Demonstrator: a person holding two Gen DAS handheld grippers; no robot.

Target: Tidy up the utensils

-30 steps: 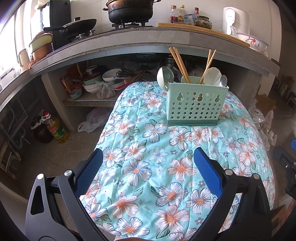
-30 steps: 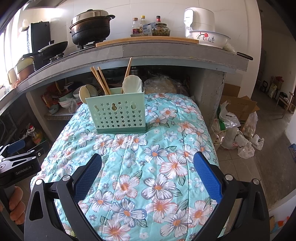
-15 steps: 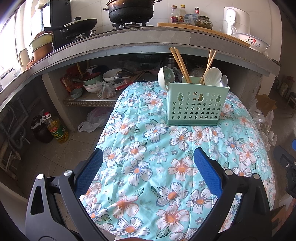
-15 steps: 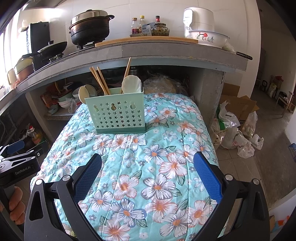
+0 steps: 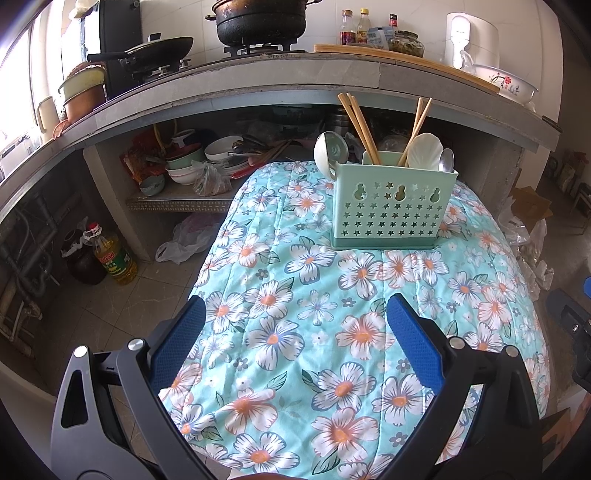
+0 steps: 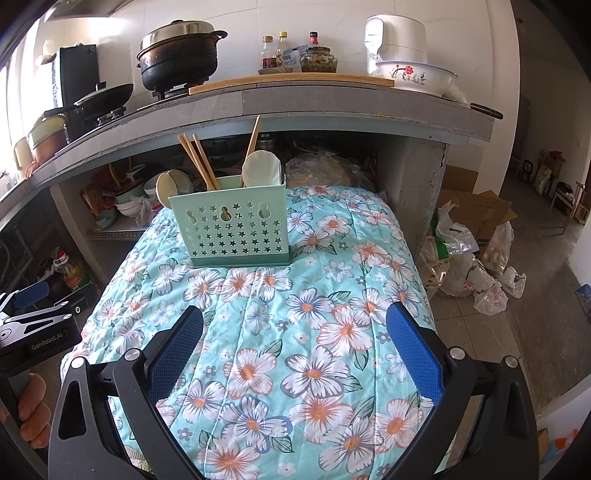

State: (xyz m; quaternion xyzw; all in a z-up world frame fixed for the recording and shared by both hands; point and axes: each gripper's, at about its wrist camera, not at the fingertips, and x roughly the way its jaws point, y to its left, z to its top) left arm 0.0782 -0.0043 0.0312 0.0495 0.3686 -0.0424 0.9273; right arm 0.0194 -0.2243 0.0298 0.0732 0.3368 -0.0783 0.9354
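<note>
A mint-green perforated utensil holder (image 5: 391,206) (image 6: 236,227) stands upright at the far end of the flowered tablecloth (image 5: 314,332) (image 6: 295,332). Wooden chopsticks (image 5: 356,125) (image 6: 195,160), a white spoon (image 5: 424,151) (image 6: 260,168), a metal spoon (image 5: 447,160) and a pale ladle (image 5: 327,153) (image 6: 166,188) stick out of it. My left gripper (image 5: 295,328) is open over the near cloth, with nothing between its blue pads. My right gripper (image 6: 293,328) is open and empty too. The left gripper's body (image 6: 29,325) shows at the right view's left edge, held by a hand.
Behind the table runs a concrete counter (image 5: 258,77) with a black pot (image 5: 260,22), a pan (image 5: 159,46), bottles (image 6: 284,50) and a flowered basin (image 6: 413,75). Bowls crowd the shelf (image 5: 177,201) beneath. An oil bottle (image 5: 110,254) stands on the left floor. Plastic bags (image 6: 465,266) and a cardboard box lie right.
Both views have shifted very slightly; the holder sits a touch further right in the left view. Both grippers stay open and empty.
</note>
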